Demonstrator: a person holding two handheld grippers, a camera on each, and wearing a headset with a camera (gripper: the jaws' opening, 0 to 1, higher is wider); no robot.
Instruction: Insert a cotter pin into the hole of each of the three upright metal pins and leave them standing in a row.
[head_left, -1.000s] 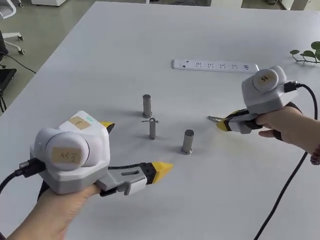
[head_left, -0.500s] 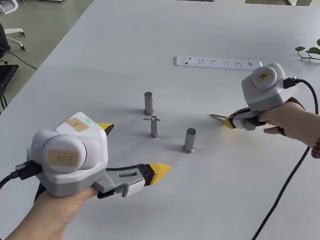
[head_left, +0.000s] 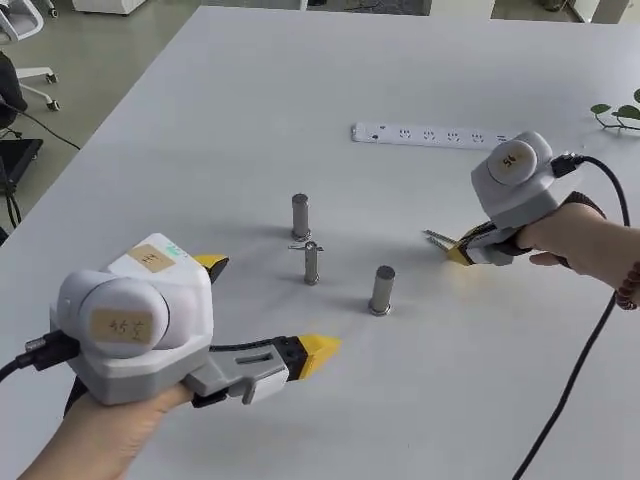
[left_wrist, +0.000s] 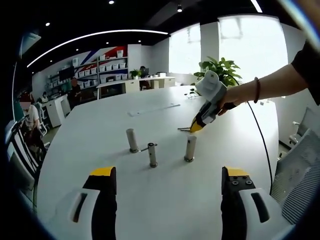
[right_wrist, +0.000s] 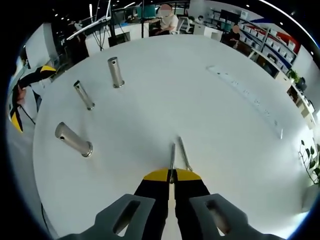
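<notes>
Left to right across a white bench (head_left: 200, 150). At 7 o'clock in the head view, left tool (head_left: 265, 305): released and empty, jaws spread wide, pointed toward 3 o'clock and held well short of the work. Likely on standby, ready to steady a pin without crowding the row. In the left gripper view, all three pins framed between those parted jaws.

At centre, three upright metal pins in a slanted row, 11 o'clock to 4 o'clock. Far pin (head_left: 300, 215): no cotter seen through it. Middle pin (head_left: 311, 262), near it at 5 o'clock: already crossed near its top by a fitted cotter pin (head_left: 301, 246) jutting toward 9 o'clock. Near pin (head_left: 381, 290), set further apart at 4 o'clock: nothing visible through it. Judged progress: one of three done.

At 3 o'clock, right tool (head_left: 457, 250): clenched on a loose cotter pin (head_left: 437, 238), low over the bench, legs aimed toward 9 o'clock at the row. Gripped apparently by its head, presumably so the legs lead into a hole.

Probable next target: near pin, closest to the right tool. Needed: legs level with the hole and in line with it. Risk: a sideways nudge toppling the slim pin.

Beyond, at 1 o'clock, a power strip (head_left: 430, 134), well apart from the work.
</notes>
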